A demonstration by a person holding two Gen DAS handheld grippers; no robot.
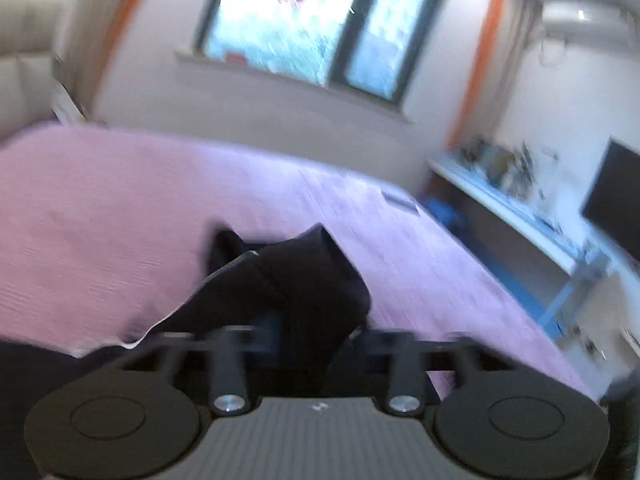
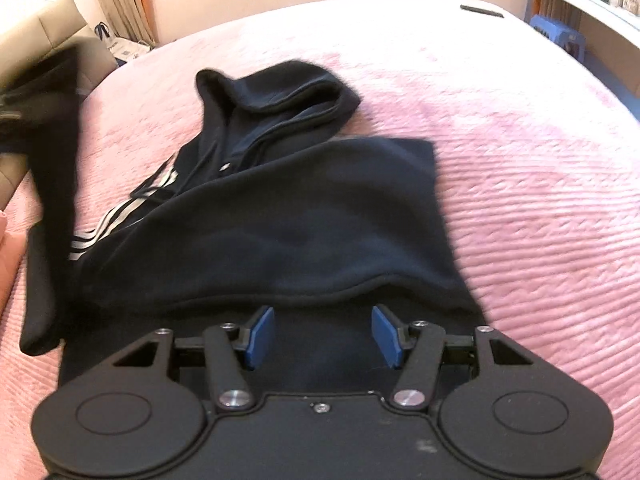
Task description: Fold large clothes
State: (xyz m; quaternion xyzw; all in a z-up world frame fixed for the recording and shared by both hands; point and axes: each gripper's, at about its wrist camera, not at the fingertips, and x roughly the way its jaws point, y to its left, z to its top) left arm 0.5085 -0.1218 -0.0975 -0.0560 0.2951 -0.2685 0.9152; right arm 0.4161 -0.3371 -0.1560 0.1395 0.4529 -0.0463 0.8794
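Daylight floods in through a blown-out window point(image 1: 320, 28), the left wrist view is heavily motion-blurred, and both fisheye pictures bend and darken at the corners.

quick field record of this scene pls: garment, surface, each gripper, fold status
garment: black hoodie, white stripes on one sleeve, hood at far end
surface: pink bedspread
fold: partly done, body doubled over
right gripper: open, blue pads apart, above the near hem, gripping nothing
left gripper: blurred, black cloth in front, grip unclear
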